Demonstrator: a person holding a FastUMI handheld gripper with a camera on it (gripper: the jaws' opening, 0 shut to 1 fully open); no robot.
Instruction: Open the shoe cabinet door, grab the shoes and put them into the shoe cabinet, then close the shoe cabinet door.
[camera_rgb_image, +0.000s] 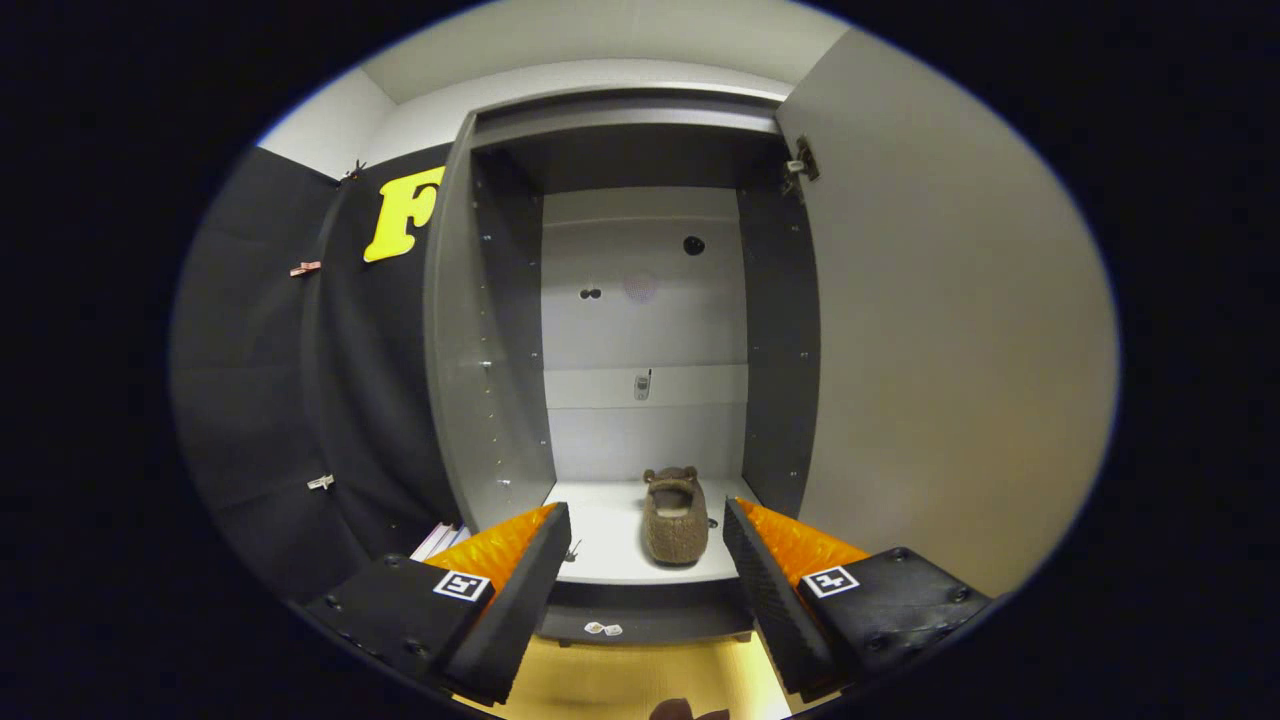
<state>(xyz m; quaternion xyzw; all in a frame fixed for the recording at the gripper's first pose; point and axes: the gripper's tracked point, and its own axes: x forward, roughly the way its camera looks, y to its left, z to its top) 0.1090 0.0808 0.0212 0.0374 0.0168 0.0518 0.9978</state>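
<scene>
— Where's the slipper (675, 520)?
— On the shoe cabinet (640, 545) floor, beyond my gripper (645, 530), jaws apart and empty.
— Risk?
— The door (950, 350) (wide open) could catch its toe if I swing fast.

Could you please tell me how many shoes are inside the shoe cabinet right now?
1: a brown shoe stands on the cabinet floor, just beyond the open gripper.

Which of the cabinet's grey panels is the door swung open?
The big light grey panel right of the opening, hanging from a metal hinge. The left panel is a fixed wall. The open gripper faces the brown fuzzy slipper inside.
</scene>
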